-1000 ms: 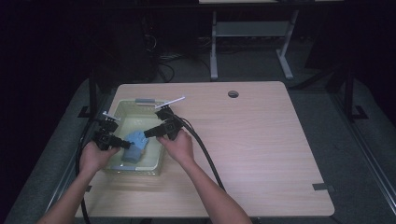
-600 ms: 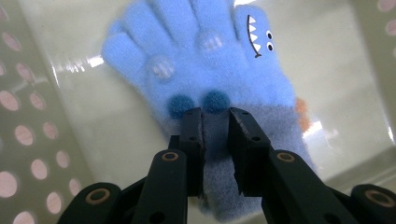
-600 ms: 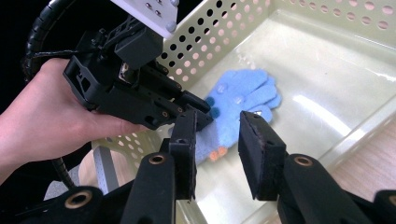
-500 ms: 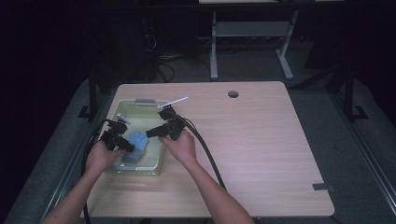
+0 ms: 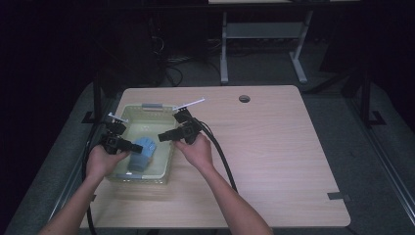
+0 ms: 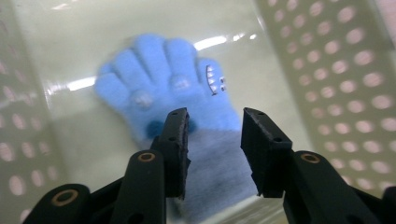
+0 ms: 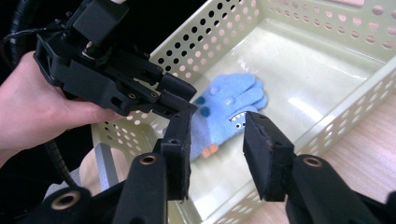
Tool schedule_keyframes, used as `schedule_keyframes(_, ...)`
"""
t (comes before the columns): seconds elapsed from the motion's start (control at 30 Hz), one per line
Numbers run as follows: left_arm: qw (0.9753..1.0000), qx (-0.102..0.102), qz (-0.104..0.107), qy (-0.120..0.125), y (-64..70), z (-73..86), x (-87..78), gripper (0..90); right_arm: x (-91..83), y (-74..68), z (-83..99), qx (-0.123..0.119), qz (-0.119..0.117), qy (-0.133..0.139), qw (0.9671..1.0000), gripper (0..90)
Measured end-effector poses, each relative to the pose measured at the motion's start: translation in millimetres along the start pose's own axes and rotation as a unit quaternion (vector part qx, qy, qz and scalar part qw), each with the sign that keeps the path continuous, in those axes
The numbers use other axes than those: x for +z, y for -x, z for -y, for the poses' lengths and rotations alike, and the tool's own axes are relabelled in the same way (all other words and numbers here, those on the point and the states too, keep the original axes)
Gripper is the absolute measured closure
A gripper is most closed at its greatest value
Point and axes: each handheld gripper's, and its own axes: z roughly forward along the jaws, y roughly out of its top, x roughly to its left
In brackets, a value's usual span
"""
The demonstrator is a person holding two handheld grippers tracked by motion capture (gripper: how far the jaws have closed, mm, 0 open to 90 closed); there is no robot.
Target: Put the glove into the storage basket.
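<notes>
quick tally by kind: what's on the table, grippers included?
Blue glove: 1
Perforated basket: 1
Grippers: 2, left gripper and right gripper, both open over the basket
Total: 4

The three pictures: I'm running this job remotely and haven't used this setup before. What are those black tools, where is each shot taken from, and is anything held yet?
A person at a wooden table holds a two-jaw hand tool in each hand. The high view looks down from above: left gripper, right gripper. The other two pictures come from cameras riding on each tool, looking along its black jaws.

On the table stands a pale perforated basket. Inside lies a blue glove with a monster face.

In the left gripper view, the open jaws straddle the glove's cuff without closing on it. The right gripper hovers open above the basket. Nothing is held.
</notes>
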Motion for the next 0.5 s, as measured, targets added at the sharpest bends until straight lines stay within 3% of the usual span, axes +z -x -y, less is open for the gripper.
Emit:
schedule_keyframes(0.03,1.0000,0.002,-0.003,0.001,0.6,-0.1,-0.8,60.7,0.0,0.0,0.0,0.000,0.000,0.000,1.0000,60.6)
schedule_keyframes(0.07,0.9998,-0.008,0.013,0.009,0.1,-0.5,-2.3,59.6,-3.7,2.1,0.7,0.002,0.000,0.002,1.0000,59.5)
schedule_keyframes(0.27,0.9982,-0.015,0.035,0.045,3.5,-1.9,-9.0,55.8,-13.0,5.2,2.7,0.005,-0.002,0.007,1.0000,56.8)
schedule_keyframes(0.5,0.9956,-0.030,0.060,0.065,2.0,-2.6,-12.8,49.6,-22.2,9.8,1.6,0.004,0.001,0.017,0.9998,53.5)
